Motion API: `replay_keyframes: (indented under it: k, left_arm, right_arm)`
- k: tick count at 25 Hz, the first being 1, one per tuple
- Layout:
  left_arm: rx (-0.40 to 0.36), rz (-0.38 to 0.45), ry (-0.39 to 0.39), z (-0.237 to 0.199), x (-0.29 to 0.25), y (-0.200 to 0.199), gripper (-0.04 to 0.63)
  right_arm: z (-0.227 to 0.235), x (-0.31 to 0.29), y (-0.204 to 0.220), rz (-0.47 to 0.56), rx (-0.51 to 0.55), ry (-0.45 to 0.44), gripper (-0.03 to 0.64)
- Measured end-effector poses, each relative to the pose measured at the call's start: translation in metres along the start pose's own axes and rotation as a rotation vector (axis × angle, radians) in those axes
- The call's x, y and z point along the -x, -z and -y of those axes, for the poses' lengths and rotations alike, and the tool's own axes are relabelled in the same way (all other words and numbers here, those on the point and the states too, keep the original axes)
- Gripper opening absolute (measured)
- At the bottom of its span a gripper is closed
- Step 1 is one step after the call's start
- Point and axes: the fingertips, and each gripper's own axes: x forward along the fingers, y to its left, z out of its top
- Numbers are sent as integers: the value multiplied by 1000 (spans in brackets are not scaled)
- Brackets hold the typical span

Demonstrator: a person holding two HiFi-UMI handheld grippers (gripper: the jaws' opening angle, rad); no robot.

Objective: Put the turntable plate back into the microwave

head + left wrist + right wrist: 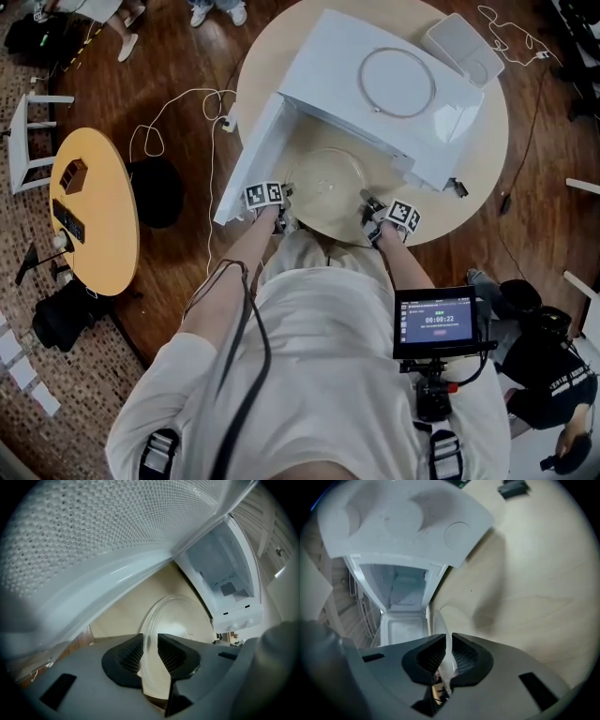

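Round wood worktop (pixel 487 178), white microwave (pixel 375 84) on it, door (pixel 246 169) open to left. Glass plate (pixel 328 183) just near of opening. Left tool (pixel 281 214) and right tool (pixel 372 217) each pinch near rim, one per side, likely to keep plate level going in.

Left gripper (pixel 150 643) and right gripper (pixel 448 644) clamped on turntable plate (pixel 180 616) (opposite rims), forearms stretched forward

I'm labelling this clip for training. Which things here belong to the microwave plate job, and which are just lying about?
Part of the job:
- turntable plate, gripped at its rim by the left claw and the right claw
- microwave, door open
- round table under it

Lying about:
- yellow side table
- white box behind the microwave
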Motion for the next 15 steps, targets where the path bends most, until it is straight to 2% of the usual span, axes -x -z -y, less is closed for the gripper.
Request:
replay_keyframes:
  k: [2, 7, 11, 15]
  left_arm:
    - [17, 9, -9, -3, 4, -3, 101]
    - [43, -16, -17, -2, 7, 12, 101]
    - [66, -41, -17, -4, 11, 17, 101]
    - [97, -54, -11, -8, 8, 17, 101]
  right_arm:
    - [-5, -5, -2, 14, -78, -56, 34]
    - [7, 2, 2, 41, -122, -175, 34]
    - [-7, 3, 6, 19, -163, -205, 34]
    - [-13, -4, 0, 10, -118, -193, 34]
